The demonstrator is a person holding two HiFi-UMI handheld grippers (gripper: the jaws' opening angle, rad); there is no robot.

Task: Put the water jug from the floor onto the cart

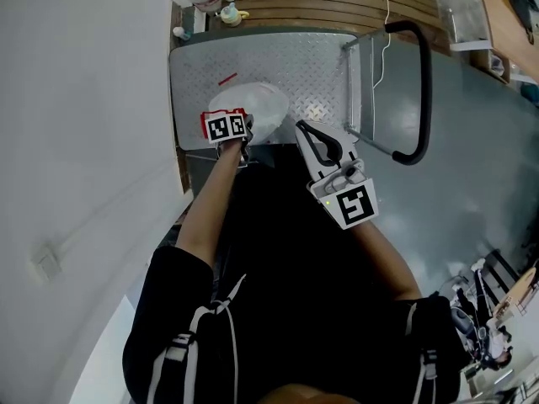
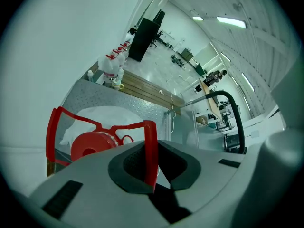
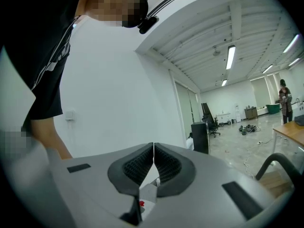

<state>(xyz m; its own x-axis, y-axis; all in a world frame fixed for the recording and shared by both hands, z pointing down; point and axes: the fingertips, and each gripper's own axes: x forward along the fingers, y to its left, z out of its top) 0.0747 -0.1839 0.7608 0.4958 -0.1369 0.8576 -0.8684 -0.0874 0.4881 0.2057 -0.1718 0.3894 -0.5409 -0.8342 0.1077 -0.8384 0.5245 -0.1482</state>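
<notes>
Jug (image 1: 263, 106) is over the near left part of the cart (image 1: 320, 61) deck, held by its red handle (image 2: 150, 148); whether it rests there I can't tell. The left gripper (image 2: 152, 167), forearm stretched forward, tips steeply down and pinches that handle. The right gripper (image 1: 306, 133), nearer the cart's middle, points almost level, jaws pressed together on nothing.

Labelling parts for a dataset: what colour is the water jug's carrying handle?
Red; the handle shows best in the left gripper view.
</notes>
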